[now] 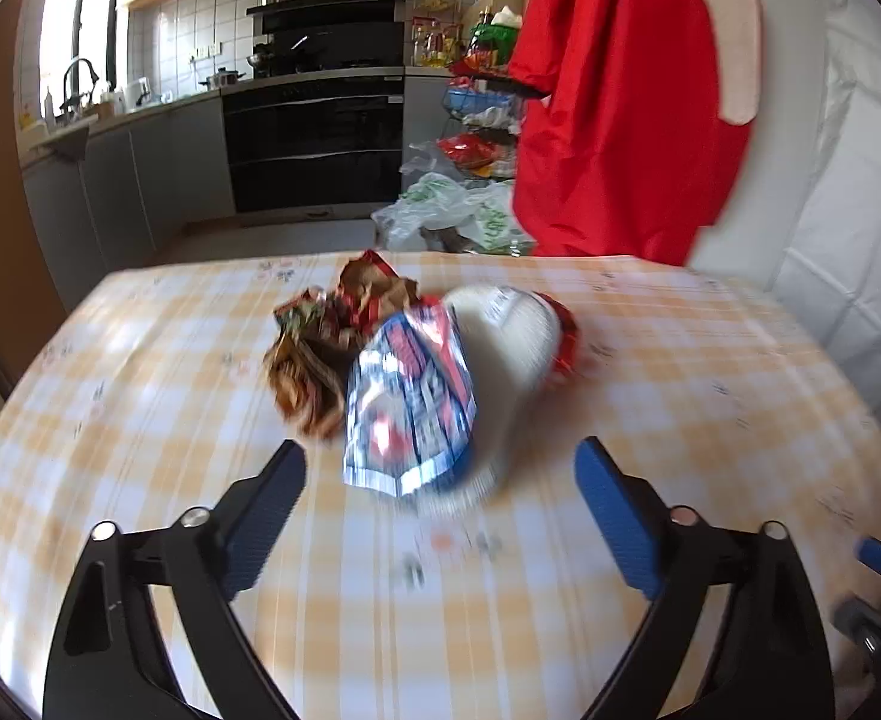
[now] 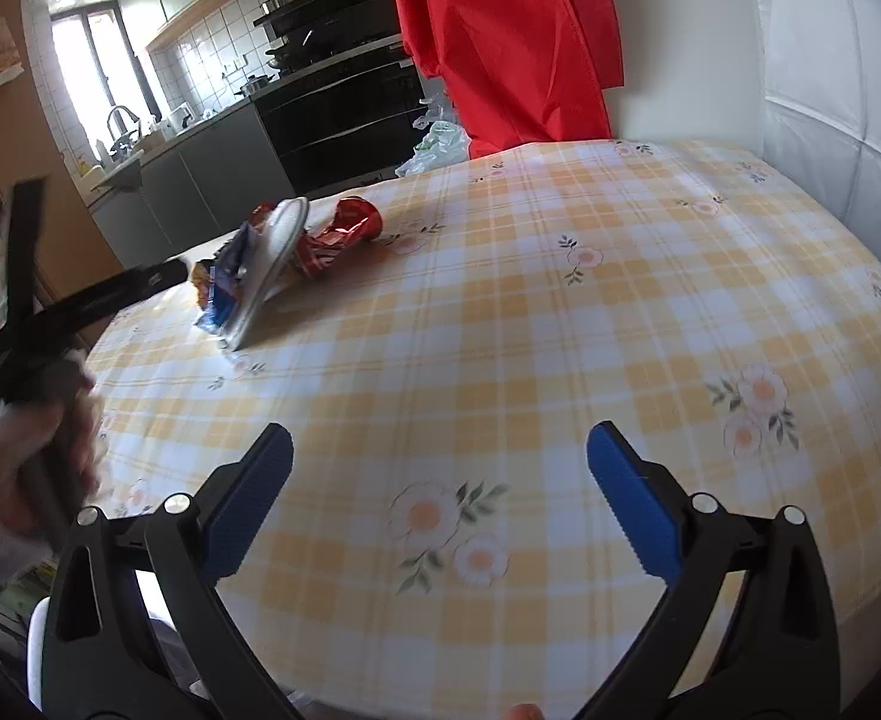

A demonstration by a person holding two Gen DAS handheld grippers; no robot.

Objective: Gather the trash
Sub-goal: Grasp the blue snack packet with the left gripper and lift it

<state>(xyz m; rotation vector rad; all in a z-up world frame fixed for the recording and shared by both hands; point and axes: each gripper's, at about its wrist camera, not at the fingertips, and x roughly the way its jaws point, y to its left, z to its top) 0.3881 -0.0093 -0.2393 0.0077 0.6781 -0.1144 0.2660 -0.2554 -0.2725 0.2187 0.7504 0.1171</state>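
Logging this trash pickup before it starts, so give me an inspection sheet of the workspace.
Surface: table under yellow checked floral cloth.
Job's things: brown crumpled wrapper, blue-and-silver wrapper, white paper plate, crushed red can, piled together.
Clutter: nothing seen elsewhere on the cloth.
Grippers: left gripper open, facing the pile; right gripper open over bare cloth.
Cables: nothing seen.
Surroundings: red garment hanging, plastic bags on floor, oven.
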